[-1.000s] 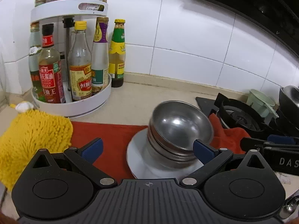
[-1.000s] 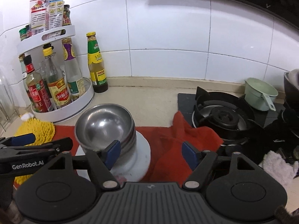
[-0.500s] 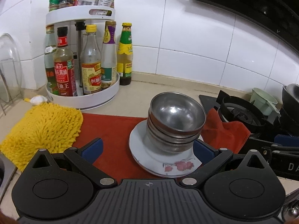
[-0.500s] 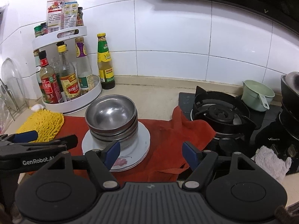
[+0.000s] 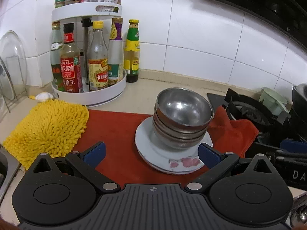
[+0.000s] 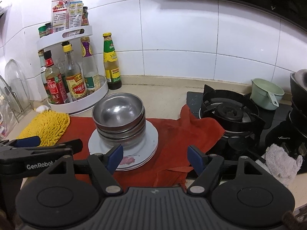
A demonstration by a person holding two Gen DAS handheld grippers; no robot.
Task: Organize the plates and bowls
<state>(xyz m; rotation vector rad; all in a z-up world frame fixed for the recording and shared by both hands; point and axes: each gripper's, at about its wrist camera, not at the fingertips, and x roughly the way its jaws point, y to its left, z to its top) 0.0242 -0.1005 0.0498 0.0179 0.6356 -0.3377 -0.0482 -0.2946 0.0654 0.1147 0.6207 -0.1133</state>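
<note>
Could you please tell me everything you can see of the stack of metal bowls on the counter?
The stack of metal bowls is several nested steel-looking bowls, dull grey with a scuffed, reflective inside; the exact count is hard to tell. The top bowl is empty and the stack sits upright, leaning slightly. It rests on a pile of white plates with a pink flower print, which lies on a red cloth. Neither gripper touches it: the left gripper and right gripper are both open and short of it.
</note>
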